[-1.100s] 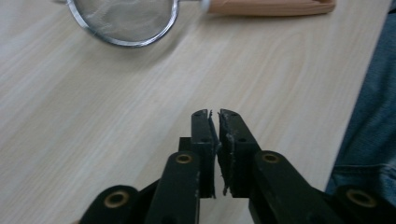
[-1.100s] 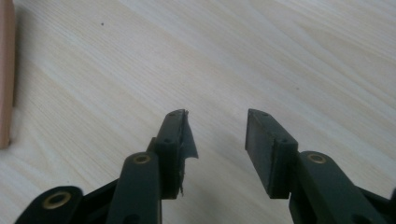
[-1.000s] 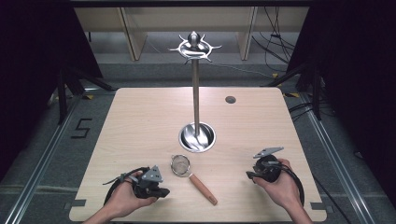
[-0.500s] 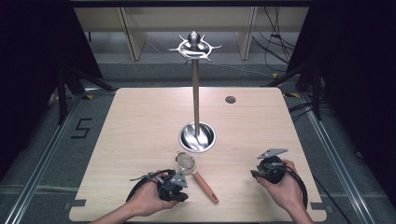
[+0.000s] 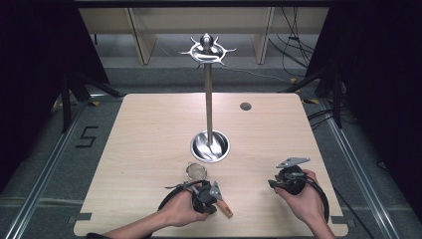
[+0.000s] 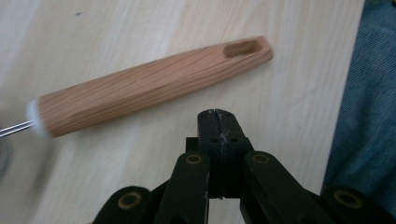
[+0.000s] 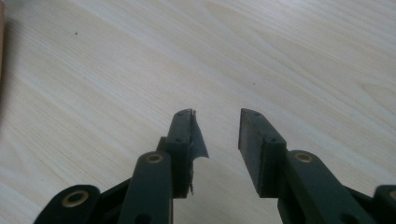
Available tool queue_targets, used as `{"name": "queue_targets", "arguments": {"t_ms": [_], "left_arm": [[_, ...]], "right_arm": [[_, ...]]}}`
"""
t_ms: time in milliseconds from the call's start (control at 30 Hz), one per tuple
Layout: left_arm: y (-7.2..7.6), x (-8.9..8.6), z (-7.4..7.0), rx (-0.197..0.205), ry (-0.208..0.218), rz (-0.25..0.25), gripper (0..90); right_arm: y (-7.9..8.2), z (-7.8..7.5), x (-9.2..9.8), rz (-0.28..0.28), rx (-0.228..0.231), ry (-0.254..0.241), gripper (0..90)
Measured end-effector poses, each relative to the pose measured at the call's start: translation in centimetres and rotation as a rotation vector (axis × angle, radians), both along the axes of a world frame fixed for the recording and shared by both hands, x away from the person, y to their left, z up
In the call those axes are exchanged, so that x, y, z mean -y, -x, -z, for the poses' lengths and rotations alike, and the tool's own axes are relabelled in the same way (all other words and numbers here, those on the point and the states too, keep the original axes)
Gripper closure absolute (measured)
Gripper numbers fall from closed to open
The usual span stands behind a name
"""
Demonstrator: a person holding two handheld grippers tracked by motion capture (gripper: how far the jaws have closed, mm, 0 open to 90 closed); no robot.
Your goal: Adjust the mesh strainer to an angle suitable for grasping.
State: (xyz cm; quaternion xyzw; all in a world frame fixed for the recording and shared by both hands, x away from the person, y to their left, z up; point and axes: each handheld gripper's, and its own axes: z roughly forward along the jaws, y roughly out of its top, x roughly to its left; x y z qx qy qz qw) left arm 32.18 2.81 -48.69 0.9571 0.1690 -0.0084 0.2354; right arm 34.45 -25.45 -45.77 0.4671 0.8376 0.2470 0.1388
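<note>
**High view: left gripper beside the strainer handle**

High view puts my left gripper at about six o'clock on the worktop, over the small strainer, whose mesh bowl points toward twelve and whose wooden handle runs toward five. My left gripper view shows the jaws pressed together with nothing between them, tips just short of the handle, which lies flat near the worktop's edge. My right gripper hangs at four o'clock, jaws parted over bare wood. A steel utensil stand rises at centre.
</note>
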Motion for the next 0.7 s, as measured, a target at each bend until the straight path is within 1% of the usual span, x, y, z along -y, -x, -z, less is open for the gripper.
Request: {"name": "queue_targets", "arguments": {"t_ms": [33,67,100,133,167,200,233,300,333,367,400,433,500,533,567,633,667,700], "left_arm": [[0.0,0.2,0.1,-0.004,-0.003,-0.002,89.2],[-0.1,0.5,0.1,-0.007,0.009,-0.012,89.2],[-0.2,0.9,0.1,-0.001,0.001,-0.013,89.2],[-0.1,1.1,0.0,0.001,-0.003,-0.016,89.2],[-0.1,1.5,0.1,0.011,0.002,-0.020,89.2],[-0.3,1.7,0.0,0.014,-0.010,-0.005,89.2],[-0.3,1.8,-0.1,0.010,-0.021,0.000,89.2],[-0.8,2.3,-0.2,0.020,-0.046,0.028,89.2],[-1.0,2.5,-0.2,0.024,-0.042,0.026,89.2],[-1.1,2.9,-0.1,0.011,-0.036,0.006,89.1],[-1.4,3.2,-0.1,0.012,-0.025,0.002,89.1],[-1.5,3.4,-0.1,0.005,-0.023,-0.013,89.1],[-1.9,3.9,-0.1,0.005,-0.014,-0.021,89.1],[-2.1,4.1,-0.1,0.010,-0.020,-0.016,89.1],[-2.3,4.3,-0.1,0.010,-0.017,-0.023,89.1],[-2.6,4.8,-0.1,0.012,-0.021,-0.028,89.1],[-2.8,5.0,-0.1,0.016,-0.022,-0.025,89.1],[-2.8,5.2,-0.1,0.010,-0.020,-0.035,89.1]], "right_arm": [[0.0,0.0,0.0,0.001,0.002,-0.001,66.2],[0.0,0.0,0.0,0.000,0.005,-0.002,66.2],[0.0,0.0,0.0,0.010,0.012,-0.012,66.2],[0.0,0.0,0.0,0.009,0.017,-0.012,66.2],[0.0,0.1,0.1,0.000,0.026,-0.007,66.2],[0.0,0.0,0.0,0.008,0.009,-0.013,66.2],[0.0,0.0,0.0,0.007,0.009,-0.014,66.3],[-0.1,0.0,0.0,0.007,0.013,-0.011,66.3],[-0.1,0.0,0.0,0.004,0.017,-0.010,66.3],[-0.1,0.0,0.0,0.004,0.018,-0.010,66.3],[-0.1,0.0,0.0,0.006,0.008,-0.010,66.3],[-0.1,0.0,0.0,0.006,0.008,-0.011,66.3],[-0.1,0.0,0.0,0.005,0.009,-0.011,66.4],[-0.1,0.0,0.0,0.002,0.021,-0.011,66.4],[-0.1,-0.1,0.0,0.007,0.010,-0.015,66.4],[-0.1,-0.1,0.1,0.010,0.012,-0.015,66.5],[-0.2,0.0,0.3,-0.002,0.028,-0.011,66.5],[-0.1,-0.1,0.3,0.017,0.013,-0.021,66.5]]}}
